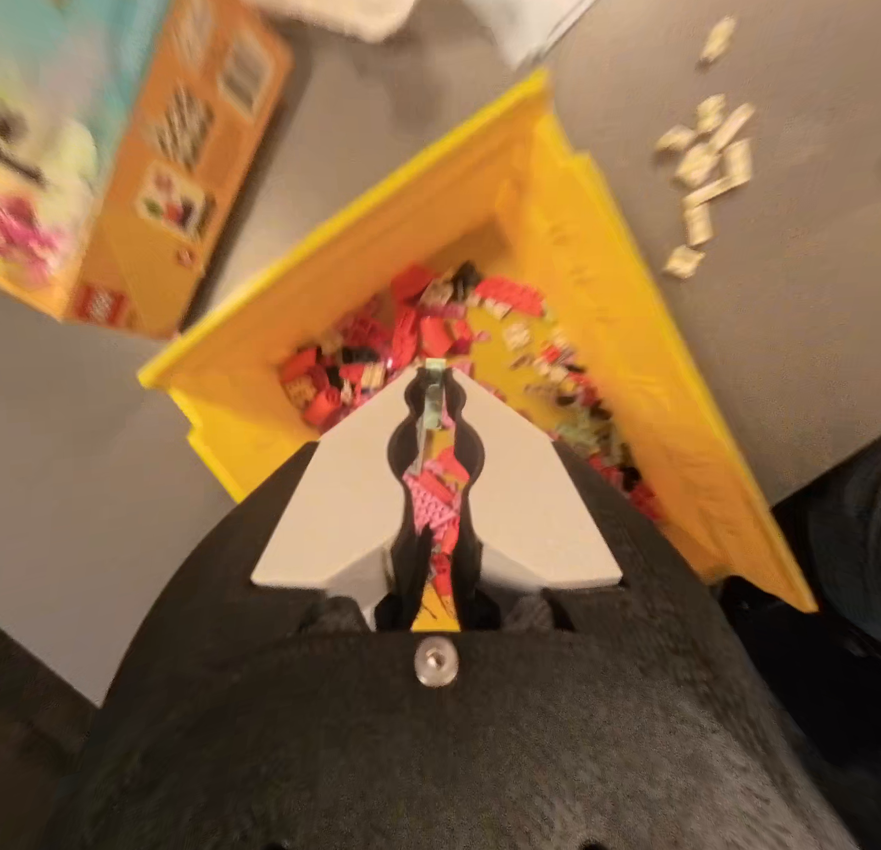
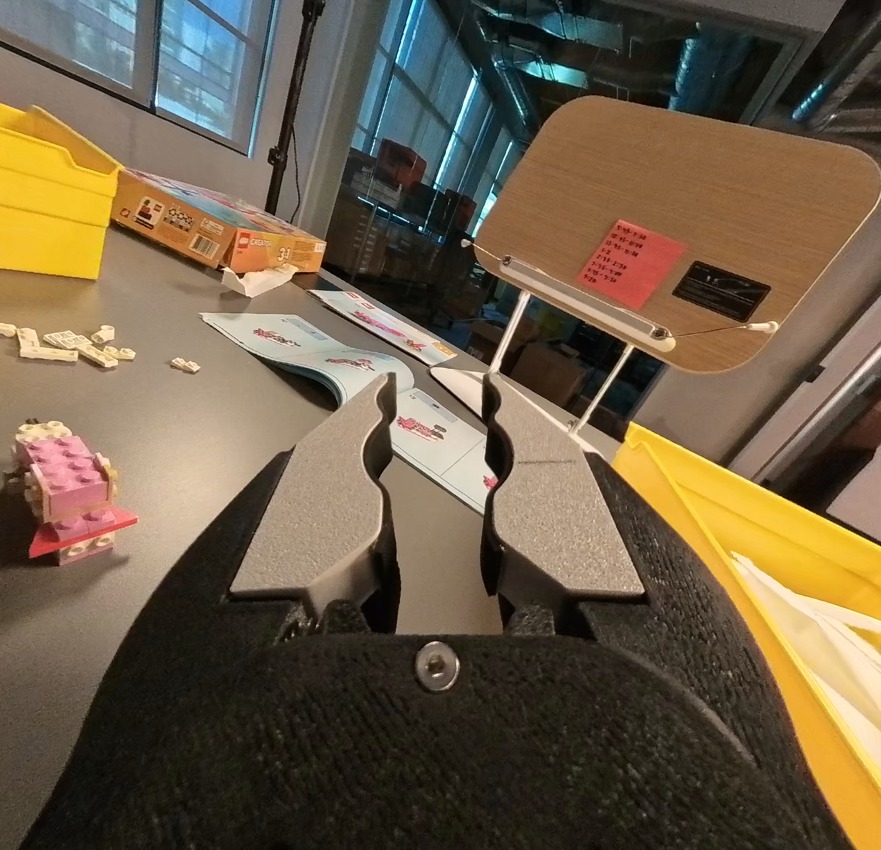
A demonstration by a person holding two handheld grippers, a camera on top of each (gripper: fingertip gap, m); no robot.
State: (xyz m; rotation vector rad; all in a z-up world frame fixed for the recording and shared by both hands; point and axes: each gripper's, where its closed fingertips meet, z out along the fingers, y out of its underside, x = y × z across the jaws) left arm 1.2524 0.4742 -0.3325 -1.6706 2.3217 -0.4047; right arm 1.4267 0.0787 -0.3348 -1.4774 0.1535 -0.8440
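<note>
Small pale green piece (image 1: 435, 391), thin and flat, sits edge-on between the fingertips of the left gripper (image 1: 435, 374); the jaws stand nearly closed on it and the pads (image 1: 367, 446) appear to press both faces, though the view is smeared and contact is judged, not crisp. The piece is held above the open yellow bin (image 1: 619, 312), over its heap of loose bricks (image 1: 419, 322), mostly red with pink, black and cream mixed in; it touches none of them as far as can be told. On the grey table (image 1: 786, 350) beside the bin lies a scatter of cream-white pieces (image 1: 705, 169), well apart from the gripper; a printed orange box (image 1: 190, 126) lies on the other side. Right gripper (image 2: 438, 388): jaws partly open, nothing between the fingers (image 2: 333, 474), low over the table and pointed at an open pale blue instruction booklet (image 2: 305, 350). A small pink, white and red brick assembly (image 2: 66, 488) stands to its left, untouched; further back the white pieces (image 2: 66, 346), another yellow bin (image 2: 52, 207) and the orange box (image 2: 210, 226). A wooden board on a stand (image 2: 667, 207) rises behind the booklet. Judgement: one piece is lifted from the bin, the assembly stands partly built, many bricks remain unsorted.
</note>
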